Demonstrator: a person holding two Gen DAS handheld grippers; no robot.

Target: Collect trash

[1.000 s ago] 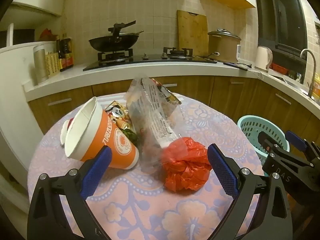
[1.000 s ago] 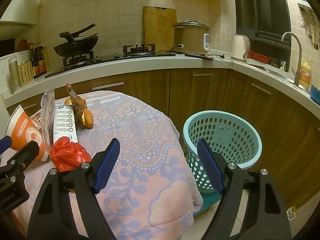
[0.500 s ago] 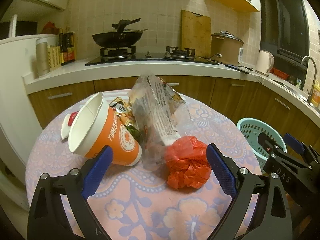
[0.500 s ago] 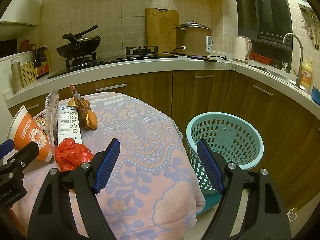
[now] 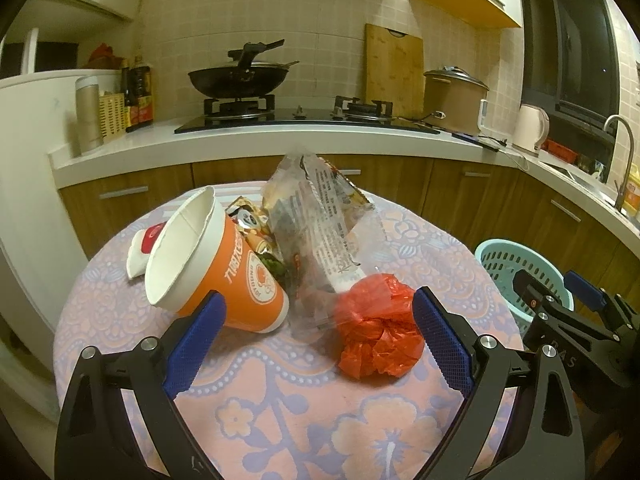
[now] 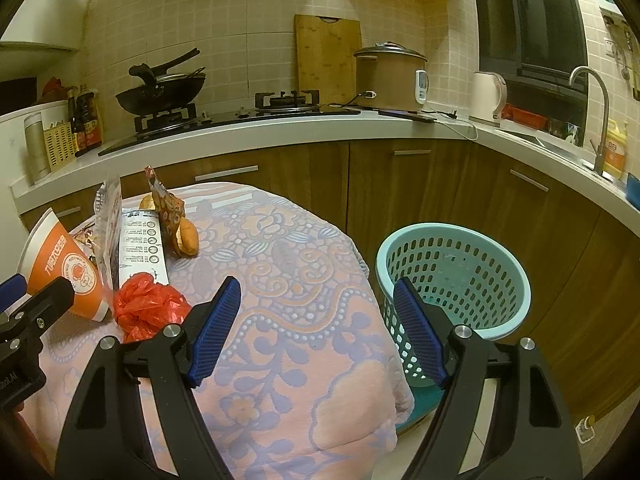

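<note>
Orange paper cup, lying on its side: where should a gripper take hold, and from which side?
Grip the orange cup across its narrower base end, coming from above with the left gripper; the wide mouth faces up-left and wrappers crowd its far side.

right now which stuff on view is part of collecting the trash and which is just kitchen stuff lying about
For the job: orange paper cup, tipped over; crumpled red plastic bag; clear printed wrapper; white lid; snack packet; teal basket beside the table.

Just about: wok, cutting board, rice cooker, kettle, sauce bottles.
</note>
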